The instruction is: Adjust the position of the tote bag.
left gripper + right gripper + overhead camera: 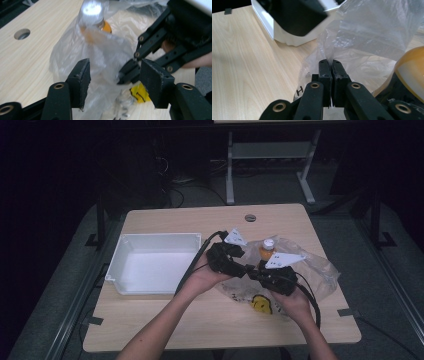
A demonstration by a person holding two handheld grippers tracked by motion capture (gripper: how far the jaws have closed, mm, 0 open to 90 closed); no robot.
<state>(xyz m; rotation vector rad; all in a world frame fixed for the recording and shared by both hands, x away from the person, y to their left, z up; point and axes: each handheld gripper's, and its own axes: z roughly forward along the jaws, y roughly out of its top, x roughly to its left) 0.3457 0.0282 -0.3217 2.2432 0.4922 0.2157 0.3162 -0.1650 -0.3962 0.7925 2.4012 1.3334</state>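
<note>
— What do you have in front of you, going from the left?

— Left of the plastic bag (305,270) sits a white plastic bin (152,262), rectangular, smooth-walled, open on top. The bag itself is thin, clear and crinkled, with a yellow printed patch (261,304) at its near edge. An orange bottle (267,249) with a pale round cap stands inside it.

— And the surface?

— A light wood-grain table (150,325) with a round cable hole (250,217) beyond the bag. The room around it is dark, with a grey floor and the white legs of another desk (230,170) behind.

— How do your tongs stand against the bag?

— Your left gripper (112,82) is at the bag's left side. Its jaws stand well apart, and the film lies loose in the gap, with neither pad pressing on it. Your right gripper (329,65) is at the bag's near middle, just beside the bottle. Its jaws are pressed together on a fold of the film, so that fold is pinched fast.

— Where is the bag relative to the bin?

— Right of it, on the table, close but apart from its wall. The two grippers meet nose to nose over the bag's near-left edge.
</note>
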